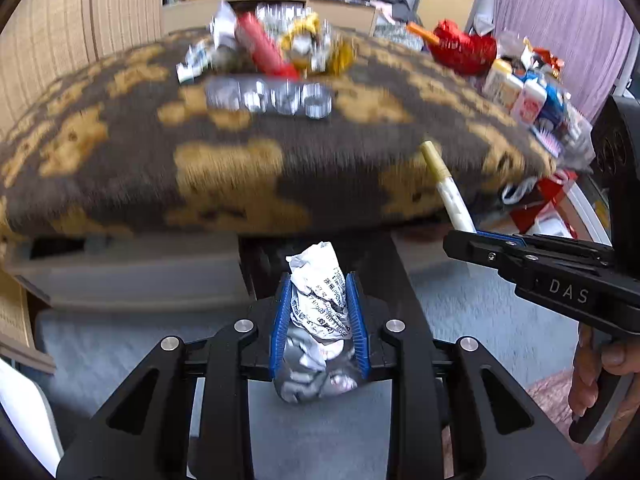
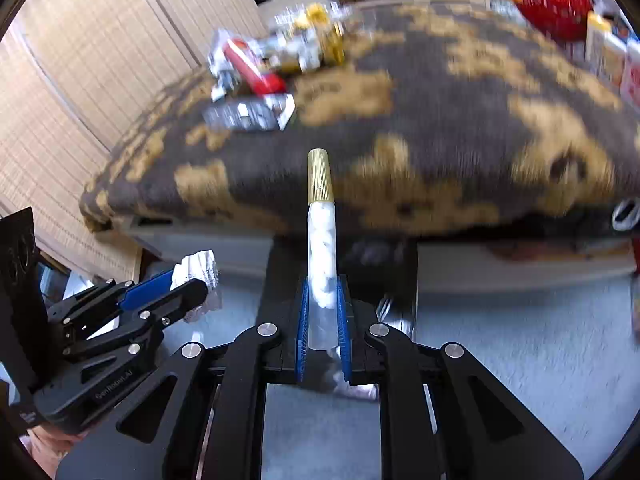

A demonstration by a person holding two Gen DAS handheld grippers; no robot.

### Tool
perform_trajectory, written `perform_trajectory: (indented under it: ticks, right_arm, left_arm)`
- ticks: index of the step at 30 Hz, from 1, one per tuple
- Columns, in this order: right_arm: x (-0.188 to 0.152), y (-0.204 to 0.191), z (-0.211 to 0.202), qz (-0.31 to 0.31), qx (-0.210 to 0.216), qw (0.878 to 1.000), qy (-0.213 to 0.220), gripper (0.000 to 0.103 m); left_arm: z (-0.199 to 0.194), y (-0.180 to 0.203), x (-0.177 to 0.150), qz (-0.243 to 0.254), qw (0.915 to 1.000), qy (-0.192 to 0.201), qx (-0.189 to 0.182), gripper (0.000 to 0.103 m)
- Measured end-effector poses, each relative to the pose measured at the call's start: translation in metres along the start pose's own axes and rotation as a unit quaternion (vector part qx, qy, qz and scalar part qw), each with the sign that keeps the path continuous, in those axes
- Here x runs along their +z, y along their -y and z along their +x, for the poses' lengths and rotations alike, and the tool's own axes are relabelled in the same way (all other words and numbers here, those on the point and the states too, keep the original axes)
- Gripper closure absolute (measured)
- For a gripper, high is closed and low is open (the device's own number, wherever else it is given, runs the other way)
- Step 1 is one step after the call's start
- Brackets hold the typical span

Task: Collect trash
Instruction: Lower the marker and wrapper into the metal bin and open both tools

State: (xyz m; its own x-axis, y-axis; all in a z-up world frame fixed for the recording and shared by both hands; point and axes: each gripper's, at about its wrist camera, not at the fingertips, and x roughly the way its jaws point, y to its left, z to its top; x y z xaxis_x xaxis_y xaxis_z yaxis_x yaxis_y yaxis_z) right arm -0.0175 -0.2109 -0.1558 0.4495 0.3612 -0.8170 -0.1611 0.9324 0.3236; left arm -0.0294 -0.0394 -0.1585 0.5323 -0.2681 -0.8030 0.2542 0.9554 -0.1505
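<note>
My left gripper (image 1: 318, 280) is shut on a crumpled silver-and-white wrapper (image 1: 318, 320), held in front of a low table covered by a brown-and-yellow patterned cloth (image 1: 248, 160). My right gripper (image 2: 323, 284) is shut on a clear tube with a gold cap (image 2: 320, 240), pointing up and forward. In the left wrist view the right gripper (image 1: 464, 240) sits to the right with the tube (image 1: 444, 184). In the right wrist view the left gripper (image 2: 192, 276) sits at the left with the wrapper (image 2: 198, 268). More trash (image 1: 272, 52) lies piled on the far part of the cloth.
Foil cups (image 1: 272, 98) lie in a row on the cloth. A red bag (image 1: 464, 50) and cartons (image 1: 528, 96) stand at the table's right end. Blinds (image 2: 80, 100) cover the left wall. Grey carpet (image 2: 520, 344) lies below. A dark stand (image 2: 344, 264) is under the table edge.
</note>
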Motion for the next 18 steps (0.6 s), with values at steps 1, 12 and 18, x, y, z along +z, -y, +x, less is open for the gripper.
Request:
perform_trajectory:
  ticks: [1,12,18]
  right_arm:
    - [-0.005,0.002,0.007,0.004,-0.002,1.0,-0.01,0.089]
    - [-0.028,0.015,0.052,0.022,-0.022,0.997,-0.067,0.088]
    - [-0.021,0.012,0.049,0.027,-0.019,0.998,-0.055,0.086]
  left_arm:
    - [0.008,0.0,-0.007,-0.002,0.9999,-0.012,-0.002,0.077]
    - [0.06,0.002,-0.039,0.003,0.9966,-0.081,-0.017,0.077]
    - [0.061,0.003,-0.038,-0.002,0.9962,-0.085,-0.019,0.07]
